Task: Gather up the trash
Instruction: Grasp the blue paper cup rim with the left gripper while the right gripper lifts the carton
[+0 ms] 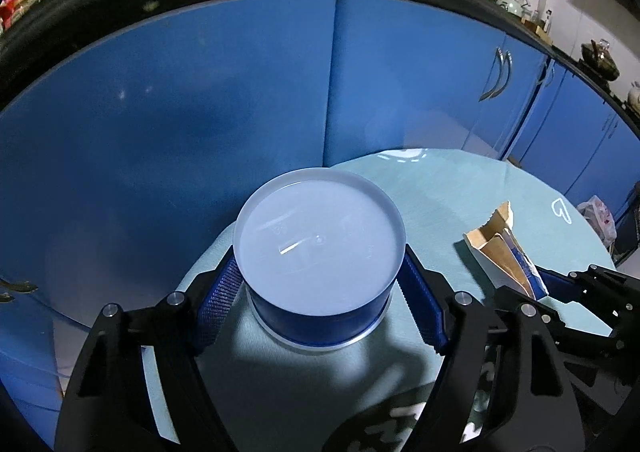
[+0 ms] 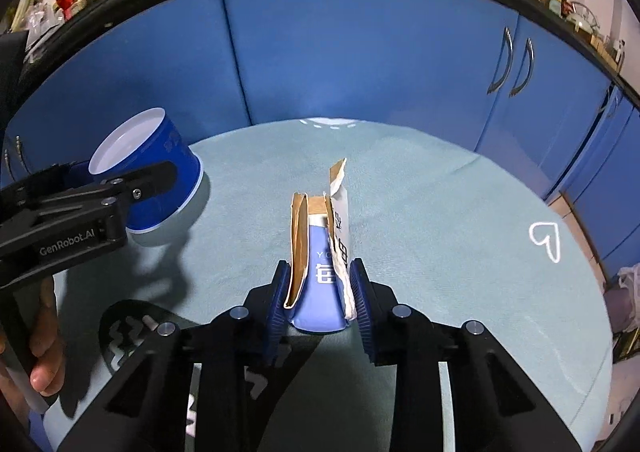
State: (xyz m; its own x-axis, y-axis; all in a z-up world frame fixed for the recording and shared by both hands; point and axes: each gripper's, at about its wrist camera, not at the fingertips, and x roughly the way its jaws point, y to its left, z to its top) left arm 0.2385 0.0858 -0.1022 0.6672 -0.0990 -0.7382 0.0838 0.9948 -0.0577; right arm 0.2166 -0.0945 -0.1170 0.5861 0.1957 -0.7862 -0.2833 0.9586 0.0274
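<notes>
A blue paper cup with a white inside [image 1: 318, 248] stands on the round table, and my left gripper [image 1: 320, 292] is shut on its sides. The cup also shows in the right wrist view [image 2: 160, 176], at the left, with the left gripper [image 2: 92, 204] around it. My right gripper [image 2: 320, 292] is shut on a torn blue and white carton with a brown cardboard inside [image 2: 320, 252], held just over the table. The carton also shows in the left wrist view [image 1: 506, 252], at the right, with the right gripper [image 1: 568, 284] behind it.
The table has a pale teal cloth [image 2: 440, 232] with a white heart outline [image 2: 544, 238]. Blue cabinet doors [image 2: 360, 52] with metal handles curve behind it. A black and white patterned thing [image 2: 124, 328] lies at the near edge. A white plastic bag [image 1: 598, 214] sits at the far right.
</notes>
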